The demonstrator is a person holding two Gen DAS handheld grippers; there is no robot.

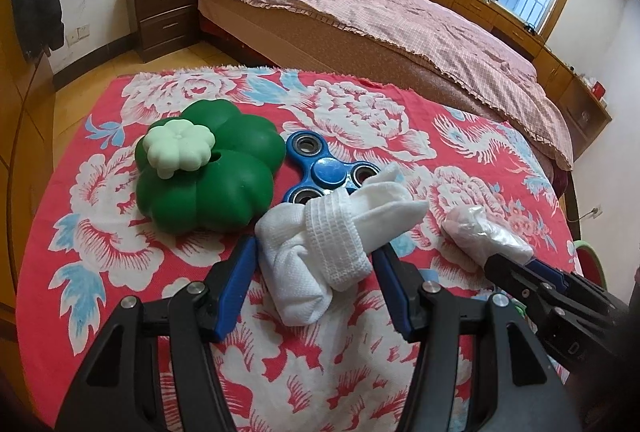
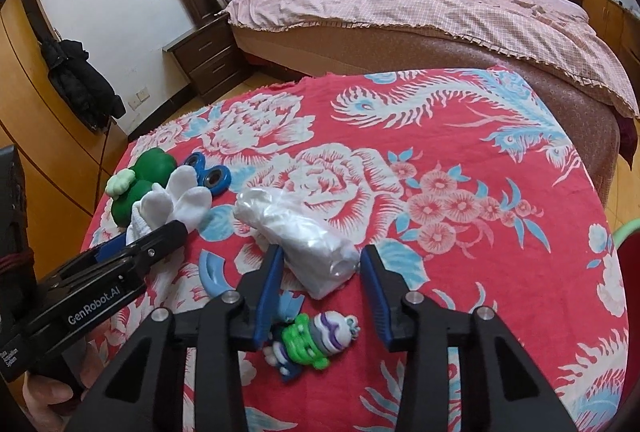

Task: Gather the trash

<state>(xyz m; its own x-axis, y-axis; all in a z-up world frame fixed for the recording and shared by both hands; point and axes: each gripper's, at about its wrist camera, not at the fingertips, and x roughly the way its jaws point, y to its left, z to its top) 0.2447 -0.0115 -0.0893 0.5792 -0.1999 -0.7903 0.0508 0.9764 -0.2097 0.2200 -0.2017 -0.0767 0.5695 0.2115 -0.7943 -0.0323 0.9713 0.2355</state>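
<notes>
The crumpled white cloth bundle (image 1: pixel 328 244), a waffle-textured rag knotted round its middle with loose ends fanning toward 1 o'clock, lies on the red floral tablecloth (image 1: pixel 340 103) between the spread fingers of the left gripper (image 1: pixel 316 252). The jaws stand wide open on either side of it; the left blue pad seems to touch the bundle's edge and the right pad sits just beside its wrapped band, but neither is pressed in, so nothing is gripped. Seen from the right wrist, the same bundle (image 2: pixel 172 207) shows at 10 o'clock, with the left gripper (image 2: pixel 160 232) reaching in along it.

The wad of clear plastic film (image 2: pixel 296 244), rolled into a loose, wrinkled, translucent tube, lies between the fingers of the right gripper (image 2: pixel 320 264). Those jaws are also wide open: the left pad is at the wad's side and the right pad stands slightly apart from its rolled end. From the left wrist, the wad (image 1: pixel 480 232) lies at 3 o'clock, with the right gripper (image 1: pixel 516 264) at its near end.

Just beyond the cloth, at 12 o'clock, a blue fidget spinner (image 1: pixel 324 167) is partly under the cloth's ends, and a green clover-shaped toy (image 1: pixel 208 171) lies at 10 o'clock. Near the right gripper's base lie a small green-and-purple figure (image 2: pixel 312 344) and a pale blue curved piece (image 2: pixel 212 272).
</notes>
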